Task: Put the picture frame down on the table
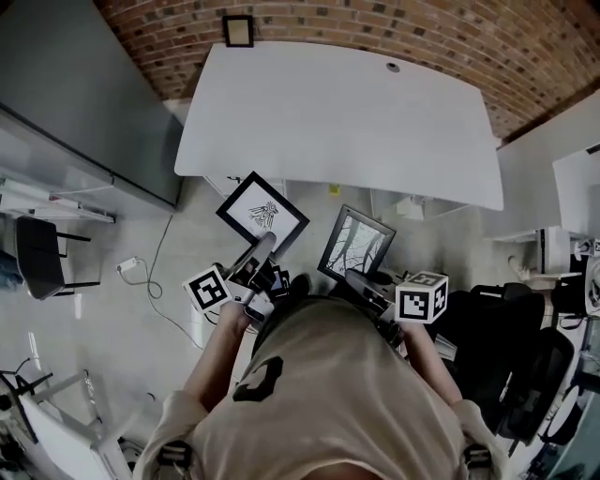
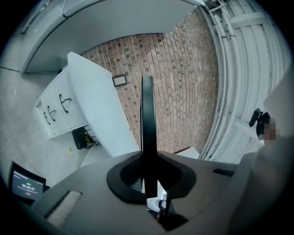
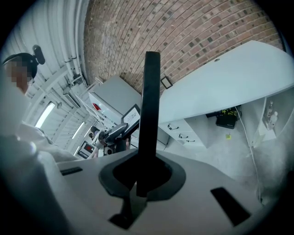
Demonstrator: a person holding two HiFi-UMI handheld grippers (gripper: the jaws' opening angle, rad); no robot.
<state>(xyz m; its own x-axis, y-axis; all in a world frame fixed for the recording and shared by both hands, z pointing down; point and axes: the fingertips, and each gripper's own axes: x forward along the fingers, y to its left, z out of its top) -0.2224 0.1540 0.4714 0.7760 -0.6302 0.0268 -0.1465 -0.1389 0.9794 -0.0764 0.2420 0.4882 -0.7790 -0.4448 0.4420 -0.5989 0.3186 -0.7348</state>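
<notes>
Left gripper [image 1: 262, 247]: jaws closed to a narrow gap and clamped on the near edge of the left picture frame [image 1: 263, 214]. In the left gripper view that frame shows only edge-on, a thin black bar standing up from between the jaws. Right gripper [image 1: 353, 277]: jaws almost fully together, pinching the right picture frame [image 1: 357, 244] the same way, edge-on and upright in the right gripper view. The head view gives me the faces. The left picture frame has a black border, a white mat and a dark line drawing, and is turned like a diamond. The right picture frame shows bare branches on a pale ground and is tilted. The two frames sit side by side, close but apart. Both are in the air over the pale floor [image 1: 103, 319], just short of the near edge of the white desk [image 1: 337, 112], and neither touches it. A small round grommet [image 1: 393, 67] sits near the desk's far edge. Beyond the desk is a brick wall [image 1: 375, 23] with a small dark frame [image 1: 238, 30] by the far edge; I cannot tell whether it hangs or stands. Under the desk are white cabinets [image 3: 181, 130] with dark handles and a black box [image 3: 226, 118] with cables on the floor. A dark chair [image 1: 42, 258] stands off to my left.
</notes>
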